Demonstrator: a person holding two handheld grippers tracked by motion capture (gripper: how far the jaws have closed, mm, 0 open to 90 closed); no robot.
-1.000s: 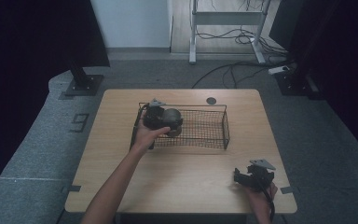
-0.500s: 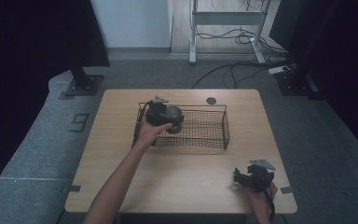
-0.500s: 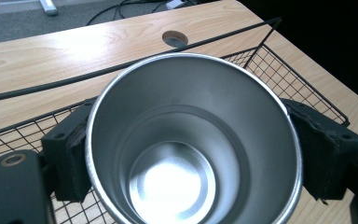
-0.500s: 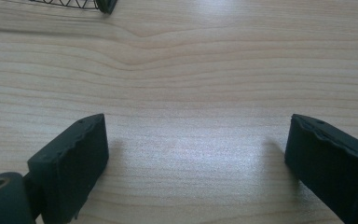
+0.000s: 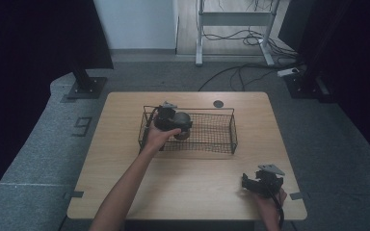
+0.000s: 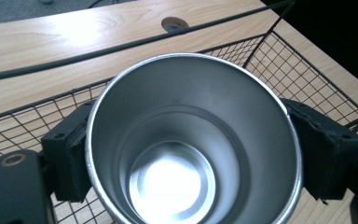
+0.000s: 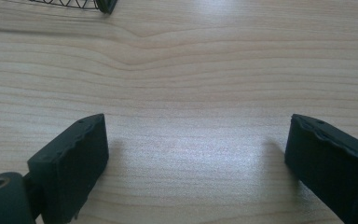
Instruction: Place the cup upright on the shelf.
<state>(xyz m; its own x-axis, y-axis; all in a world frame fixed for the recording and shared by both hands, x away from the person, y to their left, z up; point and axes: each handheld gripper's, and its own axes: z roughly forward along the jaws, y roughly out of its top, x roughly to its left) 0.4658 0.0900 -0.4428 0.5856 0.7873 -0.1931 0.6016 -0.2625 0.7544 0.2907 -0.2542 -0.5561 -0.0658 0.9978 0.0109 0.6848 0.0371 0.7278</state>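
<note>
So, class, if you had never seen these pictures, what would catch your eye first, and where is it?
First, the shiny steel cup, clamped between the left gripper's jaws, its open mouth facing the camera. It is held over the left end of the black wire basket in the middle of the wooden table. Then the right gripper, jaws wide apart over bare wood at the table's near right corner.

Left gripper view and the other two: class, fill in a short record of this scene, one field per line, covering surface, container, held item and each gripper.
surface: wooden table
container: black wire basket, on the table's far half
held item: steel cup, empty, mouth facing the camera
left gripper: jaws shut on the cup's sides, over the basket's left end
right gripper: jaws open, nothing between them, at the table's near right corner
</note>
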